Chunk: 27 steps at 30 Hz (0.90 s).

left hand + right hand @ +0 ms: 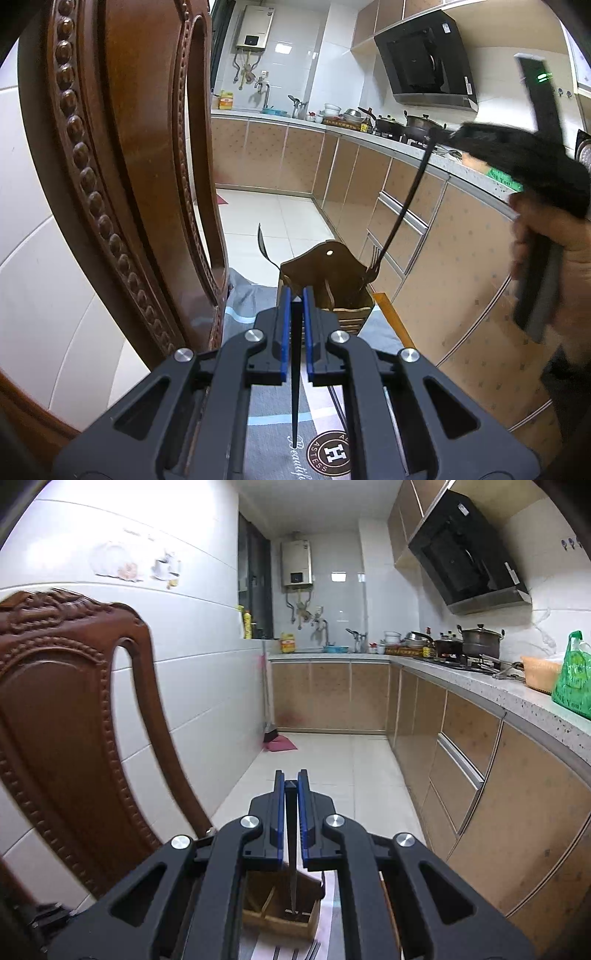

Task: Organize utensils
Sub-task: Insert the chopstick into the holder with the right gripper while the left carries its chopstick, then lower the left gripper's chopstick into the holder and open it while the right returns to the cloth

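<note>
Nearest the left wrist camera, the left gripper (295, 295) stands with its blue-lined jaws drawn narrow, clamped on a thin dark pointed utensil (295, 369) whose tapered tip hangs down toward the lens; what kind of utensil it is cannot be told.

Taking the wooden utensil holder (328, 273) as the landmark: it stands just beyond the left gripper's fingertips, on a grey patterned cloth (273, 417). A spoon (263, 245) rises tilted from the holder's left side. A dark-handled fork (397, 218) enters the holder's right compartment tines-down; its handle slants up and to the right to the blurred right gripper (436, 134), held in a person's hand (550, 240) well above and right of the holder. A carved wooden chair back (122, 166) stands close to the left of the holder. An amber strip (388, 306) lies on the cloth just right of the holder.

From the right wrist camera, the right gripper's jaws are likewise narrow, pinching the dark fork handle, which drops from between the pads into the holder directly below. Dividers inside the holder are visible; the fork sits in a compartment on the right. Further thin utensils (295, 952) lie on the cloth nearer the camera than the holder.

Kitchen cabinets (480, 775) run along the right, well apart from the holder.
</note>
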Each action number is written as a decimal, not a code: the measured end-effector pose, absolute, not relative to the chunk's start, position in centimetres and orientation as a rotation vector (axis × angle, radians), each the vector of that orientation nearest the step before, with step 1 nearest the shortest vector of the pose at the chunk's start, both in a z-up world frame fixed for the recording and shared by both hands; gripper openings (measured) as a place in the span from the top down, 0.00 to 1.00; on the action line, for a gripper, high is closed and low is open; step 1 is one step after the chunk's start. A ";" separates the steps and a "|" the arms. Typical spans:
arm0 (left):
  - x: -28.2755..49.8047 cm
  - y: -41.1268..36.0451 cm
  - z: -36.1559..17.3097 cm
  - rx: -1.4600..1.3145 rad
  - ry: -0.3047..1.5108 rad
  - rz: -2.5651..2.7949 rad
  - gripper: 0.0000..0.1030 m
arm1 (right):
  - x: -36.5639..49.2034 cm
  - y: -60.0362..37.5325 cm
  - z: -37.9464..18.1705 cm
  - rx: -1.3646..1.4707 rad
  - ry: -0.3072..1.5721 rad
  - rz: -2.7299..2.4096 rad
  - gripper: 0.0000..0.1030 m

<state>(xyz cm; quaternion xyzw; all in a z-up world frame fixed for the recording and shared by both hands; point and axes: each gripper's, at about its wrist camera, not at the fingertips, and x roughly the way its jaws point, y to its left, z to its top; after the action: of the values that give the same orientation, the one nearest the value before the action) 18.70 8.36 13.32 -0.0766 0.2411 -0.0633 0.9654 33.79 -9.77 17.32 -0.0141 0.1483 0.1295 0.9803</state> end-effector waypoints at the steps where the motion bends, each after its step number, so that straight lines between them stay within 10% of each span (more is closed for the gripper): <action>1: 18.7 8.4 13.3 -0.156 0.489 -0.128 0.94 | 34.6 -9.7 16.7 -0.020 0.311 0.251 0.93; 11: 18.8 8.2 13.1 -0.149 0.500 -0.125 0.94 | 37.9 -11.9 8.8 0.130 0.452 0.256 0.92; 19: 19.0 8.3 13.2 -0.151 0.507 -0.127 0.94 | 28.7 -18.3 6.0 0.141 0.344 0.290 0.34; 27: 19.4 7.8 12.5 -0.126 0.521 -0.109 0.94 | 19.1 -24.2 -4.0 0.111 0.418 0.202 0.26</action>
<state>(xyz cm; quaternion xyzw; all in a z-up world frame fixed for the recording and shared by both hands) 19.38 7.80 12.53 -0.0620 0.2572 -0.0537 0.9629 19.11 -24.25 -3.98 0.0549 0.2070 0.0998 0.9717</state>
